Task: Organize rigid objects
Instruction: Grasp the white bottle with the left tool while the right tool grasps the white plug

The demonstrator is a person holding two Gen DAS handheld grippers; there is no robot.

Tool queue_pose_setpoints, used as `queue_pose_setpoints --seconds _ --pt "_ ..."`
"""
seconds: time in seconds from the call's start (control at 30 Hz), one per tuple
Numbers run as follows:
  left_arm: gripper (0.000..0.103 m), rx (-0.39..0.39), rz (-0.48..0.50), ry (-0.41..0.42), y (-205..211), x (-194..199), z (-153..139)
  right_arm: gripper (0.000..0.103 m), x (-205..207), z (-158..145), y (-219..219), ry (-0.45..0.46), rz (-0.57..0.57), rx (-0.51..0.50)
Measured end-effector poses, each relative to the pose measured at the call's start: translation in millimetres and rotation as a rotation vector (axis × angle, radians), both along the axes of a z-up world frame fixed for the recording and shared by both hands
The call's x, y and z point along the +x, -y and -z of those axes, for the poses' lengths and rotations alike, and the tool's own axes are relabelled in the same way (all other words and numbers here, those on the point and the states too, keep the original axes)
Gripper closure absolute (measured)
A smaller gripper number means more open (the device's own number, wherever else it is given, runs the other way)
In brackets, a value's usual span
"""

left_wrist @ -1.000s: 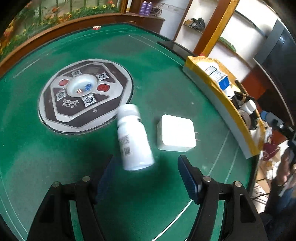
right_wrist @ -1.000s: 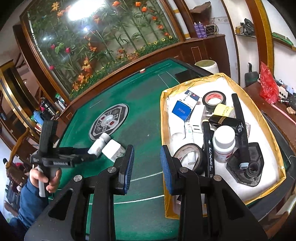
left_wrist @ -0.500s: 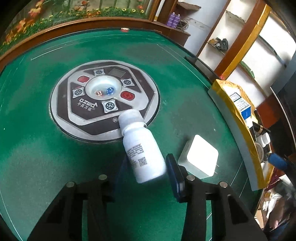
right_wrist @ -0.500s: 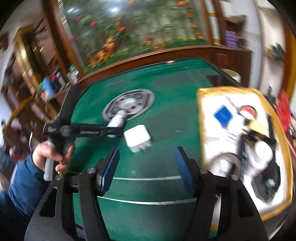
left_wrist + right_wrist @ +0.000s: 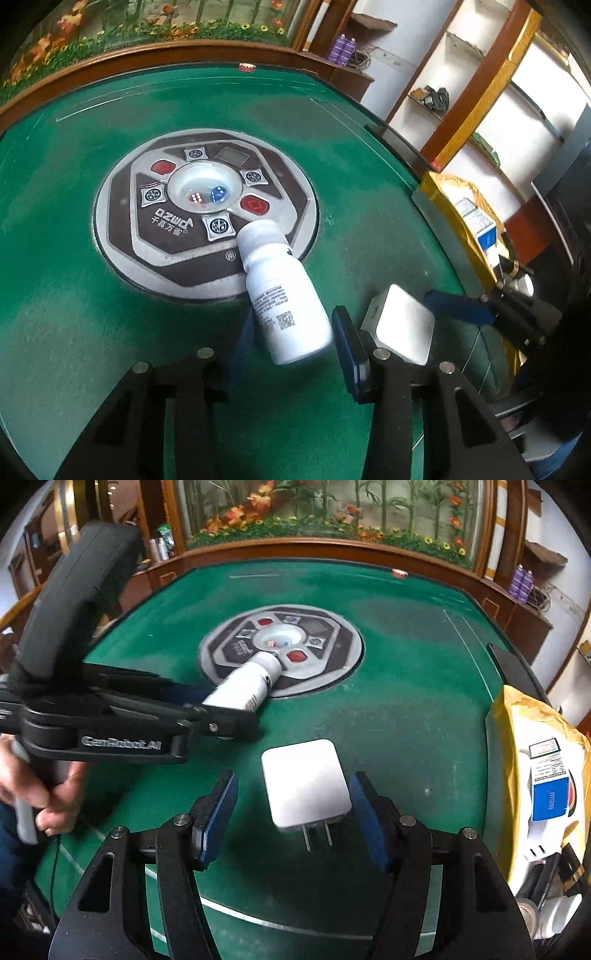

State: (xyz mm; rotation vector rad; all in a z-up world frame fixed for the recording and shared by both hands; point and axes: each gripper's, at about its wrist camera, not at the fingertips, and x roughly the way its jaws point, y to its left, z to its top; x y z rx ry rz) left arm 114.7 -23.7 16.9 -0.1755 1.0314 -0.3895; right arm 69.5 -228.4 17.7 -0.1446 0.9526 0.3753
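Note:
A white pill bottle (image 5: 284, 295) lies on its side on the green table, cap toward the round centre panel (image 5: 147, 229). My left gripper (image 5: 291, 347) has its pads against the bottle's base end on both sides. It also shows in the right wrist view (image 5: 218, 712), clamped on the bottle (image 5: 247, 683). A white plug adapter (image 5: 304, 782) lies flat, prongs toward me. My right gripper (image 5: 291, 812) is open with a finger on each side of the adapter, not touching it. The adapter also shows in the left wrist view (image 5: 402, 328).
A yellow-lined tray (image 5: 509, 746) at the table's right edge holds a blue box (image 5: 550, 801), tape rolls and other items. The centre panel has a dice bowl (image 5: 205, 186). A wooden rail (image 5: 332, 550) borders the table's far side.
My left gripper closed in on the bottle from wide open. My right gripper swung left from the tray, opened wider and came down around the adapter.

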Motion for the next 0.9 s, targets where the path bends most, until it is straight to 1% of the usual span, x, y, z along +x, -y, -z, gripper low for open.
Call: queue_pose_setpoints --seconds 0.03,0.07,0.1,0.13,0.2,0.23,0.27,0.3,0.33,0.37,0.47,0.5,0.6,0.7,0.9 --pt "0.057 -0.006 -0.001 0.001 -1 1 0 0.042 1 2 -2 -0.012 0.002 -0.016" --pt "0.056 -0.014 0.003 0.001 -1 1 0 0.051 3 3 -3 -0.017 0.013 -0.037" --pt "0.053 -0.022 0.003 0.004 0 3 0 0.053 3 4 -4 -0.015 0.029 -0.058" --pt "0.048 -0.032 0.005 0.006 0 3 0 0.053 3 4 -3 -0.014 0.033 -0.058" --pt "0.041 -0.053 0.009 0.014 3 3 1 0.053 2 4 0 -0.019 0.052 -0.036" --pt "0.041 -0.045 0.007 0.024 5 3 1 0.053 1 3 1 -0.023 0.058 -0.025" --pt "0.041 -0.035 0.005 0.034 7 1 1 0.053 0 3 1 -0.025 0.063 -0.017" --pt "0.048 -0.013 0.001 0.042 9 0 0 0.053 -3 2 2 -0.026 0.070 -0.008" --pt "0.060 0.028 -0.013 0.050 11 -1 0 0.053 -6 2 3 -0.026 0.078 -0.001" --pt "0.061 0.042 -0.022 0.046 10 -1 0 0.053 -8 2 3 -0.028 0.081 0.008" --pt "0.061 -0.022 -0.049 0.023 0 1 1 0.053 -15 1 4 -0.036 0.091 0.049" --pt "0.061 -0.028 -0.051 0.024 -2 0 1 0.053 -19 0 4 -0.034 0.095 0.058" --pt "0.062 -0.039 -0.062 0.049 -7 -5 -4 0.054 -27 -3 6 -0.024 0.103 0.084" --pt "0.064 -0.063 -0.051 0.074 -6 -10 -11 0.054 -33 -8 13 -0.011 0.125 0.109" --pt "0.065 -0.071 -0.021 0.111 3 -19 -21 0.054 -40 -24 29 0.022 0.165 0.166"
